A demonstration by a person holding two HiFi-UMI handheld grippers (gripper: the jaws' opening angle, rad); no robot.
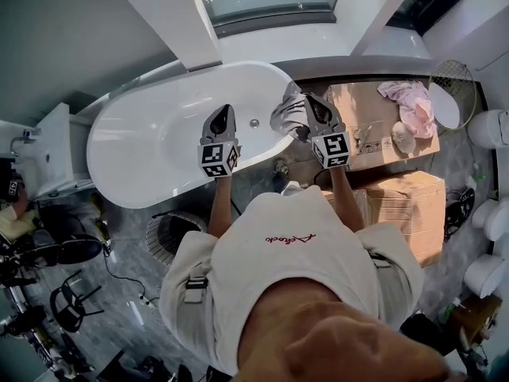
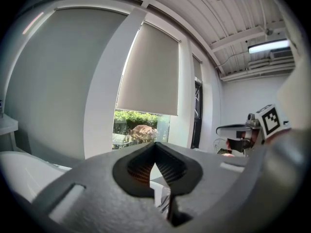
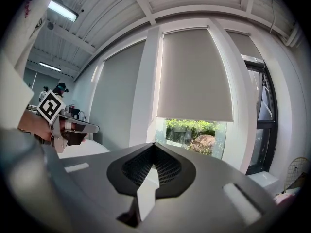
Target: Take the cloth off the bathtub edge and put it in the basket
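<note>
A grey cloth [image 1: 288, 113] hangs over the right end of the white bathtub's rim [image 1: 171, 191] in the head view. My right gripper [image 1: 316, 107] is held up just to the right of the cloth, its jaws shut with nothing between them. Over the tub's near rim, my left gripper [image 1: 222, 120] is also shut and empty. A round dark wire basket [image 1: 170, 235] stands on the floor below the tub, near the person's left side. Both gripper views look level at the window wall; neither shows the cloth or the basket. The right gripper [image 2: 252, 130] shows in the left gripper view.
Cardboard boxes [image 1: 407, 205] stand right of the tub, the far one with a pink cloth [image 1: 409, 102] on it. A round wire frame [image 1: 455, 86] leans at the far right. A washbasin [image 1: 48, 153] is on the left, with chairs [image 1: 67, 301] and cables on the floor.
</note>
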